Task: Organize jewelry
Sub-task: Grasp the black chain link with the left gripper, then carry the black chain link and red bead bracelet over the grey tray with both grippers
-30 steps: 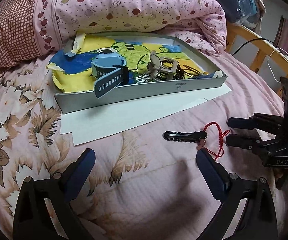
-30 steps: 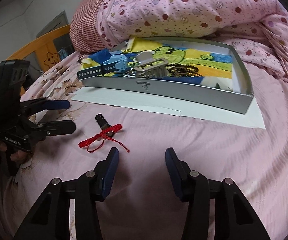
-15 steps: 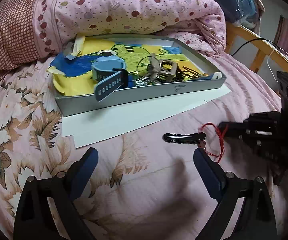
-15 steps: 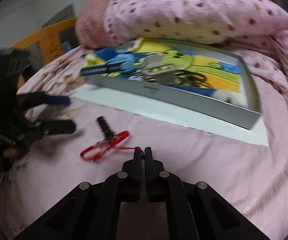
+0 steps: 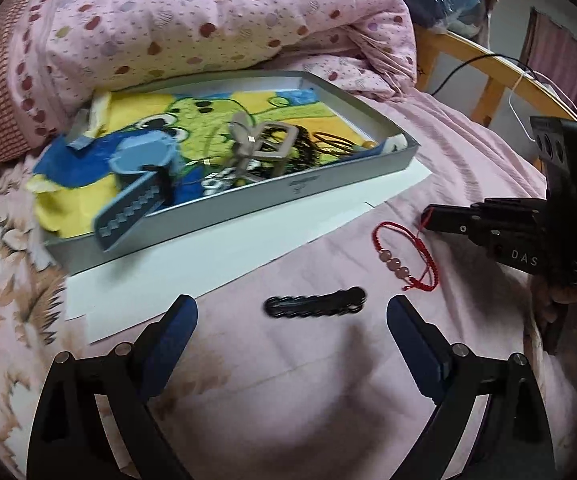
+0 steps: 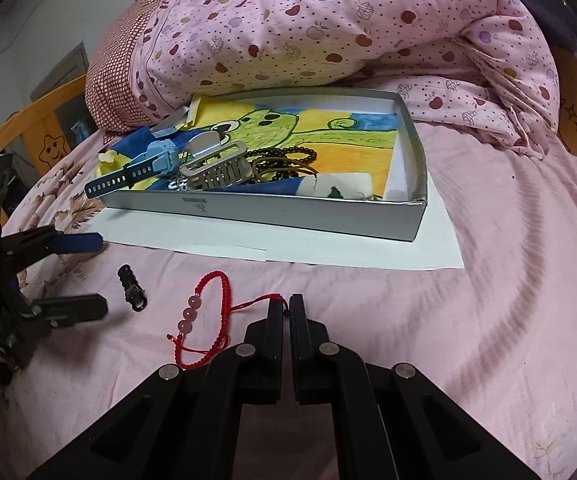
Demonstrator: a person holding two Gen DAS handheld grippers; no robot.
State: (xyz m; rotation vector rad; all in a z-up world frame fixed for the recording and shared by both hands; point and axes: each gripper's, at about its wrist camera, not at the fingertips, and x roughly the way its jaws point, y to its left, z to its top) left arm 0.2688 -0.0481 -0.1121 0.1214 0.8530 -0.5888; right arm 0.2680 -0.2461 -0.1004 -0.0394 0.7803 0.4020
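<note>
Pink bedsheet (image 6: 428,320) carries the grey tray (image 6: 288,212) of jewelry, well ahead of both grippers. Right gripper (image 6: 286,308) is fully closed, pinching the cord of the red beaded bracelet (image 6: 204,320), which lies on the bed just left of its tips. Left gripper (image 5: 292,320) stands wide and holds nothing, the black hair clip (image 5: 314,306) lying between its fingers.

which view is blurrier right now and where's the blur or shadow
Left wrist view: motion smear on the blue watch and black hair clip, soft shadow below the clip. Right wrist view: mostly sharp, red bracelet crisp, corners vignetted black, fisheye bending the grey tray.
</note>
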